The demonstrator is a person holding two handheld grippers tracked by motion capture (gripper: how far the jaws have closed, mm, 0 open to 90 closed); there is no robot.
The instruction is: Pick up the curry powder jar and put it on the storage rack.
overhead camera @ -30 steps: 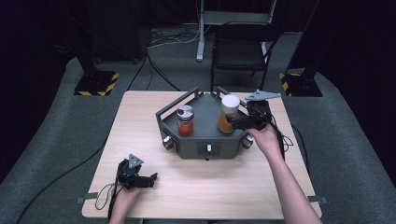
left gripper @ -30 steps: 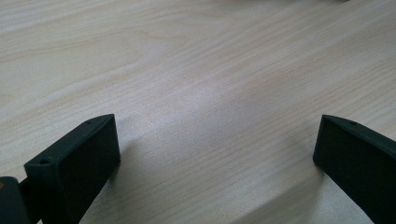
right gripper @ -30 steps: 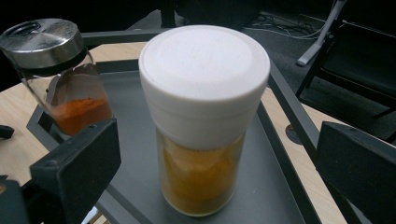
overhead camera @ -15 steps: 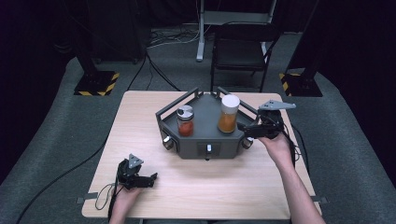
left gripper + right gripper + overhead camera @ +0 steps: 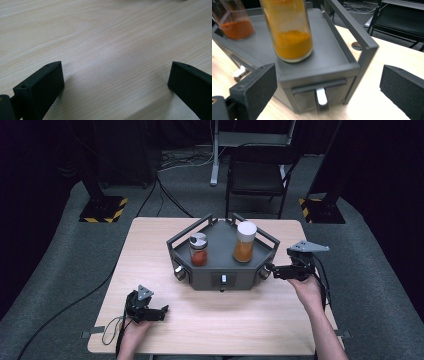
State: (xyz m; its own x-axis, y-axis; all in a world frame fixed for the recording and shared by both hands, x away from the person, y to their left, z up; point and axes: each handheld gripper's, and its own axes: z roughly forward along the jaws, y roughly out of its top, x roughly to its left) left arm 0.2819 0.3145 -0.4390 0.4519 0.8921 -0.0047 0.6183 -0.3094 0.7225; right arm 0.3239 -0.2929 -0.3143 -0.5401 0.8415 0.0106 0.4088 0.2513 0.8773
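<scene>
My right gripper (image 5: 272, 268) is just beside the right side of the grey rack (image 5: 220, 281), jaws wide apart, and the small drawer with the white handle (image 5: 321, 96) lies straight between them with open table on both sides. The raised rail (image 5: 350, 23) and its corner post block the way in to the yellow spice jar (image 5: 289, 30) from this side. My left gripper (image 5: 161, 311) has bare table (image 5: 105, 37) all around it.

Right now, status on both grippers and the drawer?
Right gripper open, facing the drawer handle. Left gripper open, resting on the table. Drawer shut. Nothing between.
</scene>
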